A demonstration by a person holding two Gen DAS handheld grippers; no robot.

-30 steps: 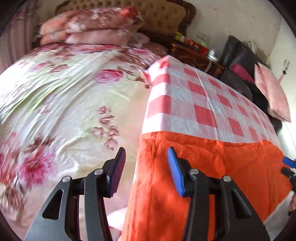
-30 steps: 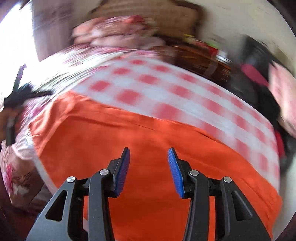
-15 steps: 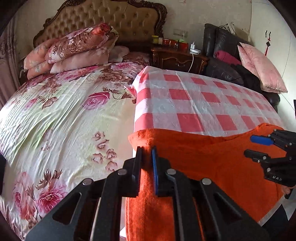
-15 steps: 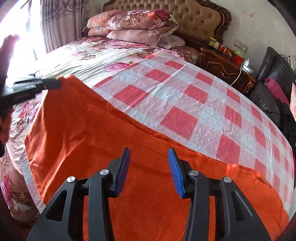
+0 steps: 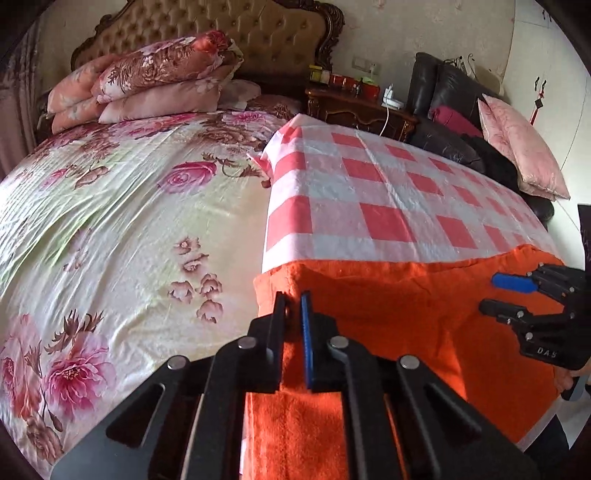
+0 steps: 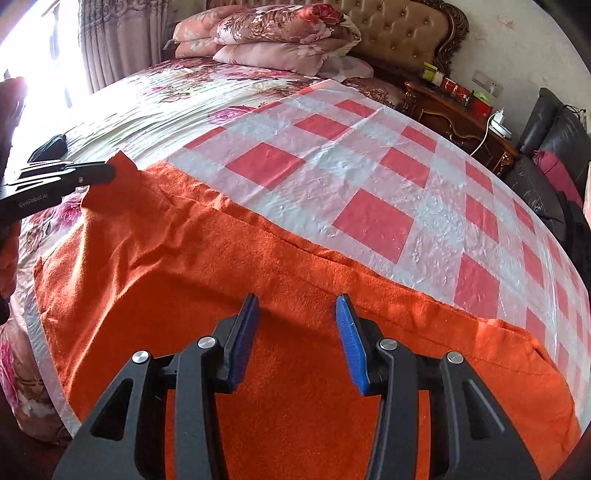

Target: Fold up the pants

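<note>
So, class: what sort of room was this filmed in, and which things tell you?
Most likely a home bedroom: a bed with a tufted headboard and flowered sheet, stacked pillows at its head, and a carved wooden nightstand beside it.

A home bedroom: tufted headboard (image 5: 229,33), floral bed (image 5: 110,221), stacked pillows (image 5: 147,85), nightstand (image 5: 358,107).

The pants (image 5: 424,332) are spread along the near edge of the checked cloth (image 5: 388,206), which is laid on the bedspread (image 5: 129,229). Pillows (image 5: 159,85) are stacked at the headboard (image 5: 229,33) behind. A nightstand (image 5: 354,107) is placed right of the bed, a sofa (image 5: 447,122) further right.
</note>
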